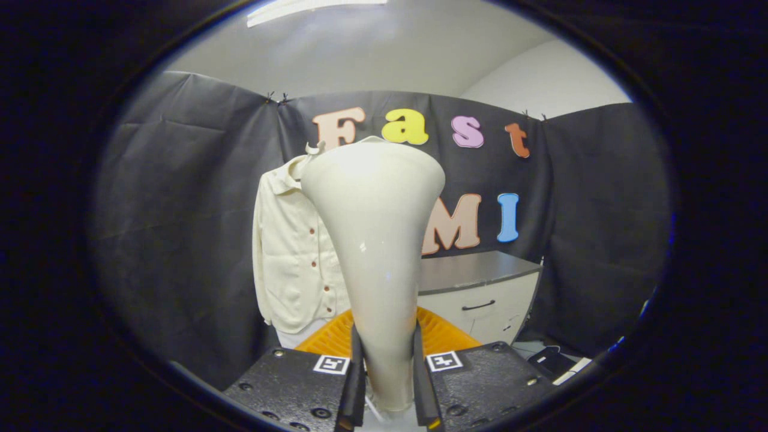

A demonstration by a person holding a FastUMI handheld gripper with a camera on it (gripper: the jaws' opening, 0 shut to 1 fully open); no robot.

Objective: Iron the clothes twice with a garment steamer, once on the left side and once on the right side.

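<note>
A cream garment steamer [375, 240] stands upright between my fingers, its narrow handle pinched by both and its wide head flaring upward. My gripper [387, 372] is shut on that handle. Beyond the steamer hangs a cream button-up shirt [294, 258] with small brown buttons, against the black cloth wall. The steamer's head hides the shirt's right half, and I cannot tell how far the head is from the fabric.
An orange ribbed surface [441, 336] lies just beyond the fingers, under the shirt. A white cabinet [480, 300] with a grey top and a dark handle stands to the right. Small dark items [549, 360] lie low on the right.
</note>
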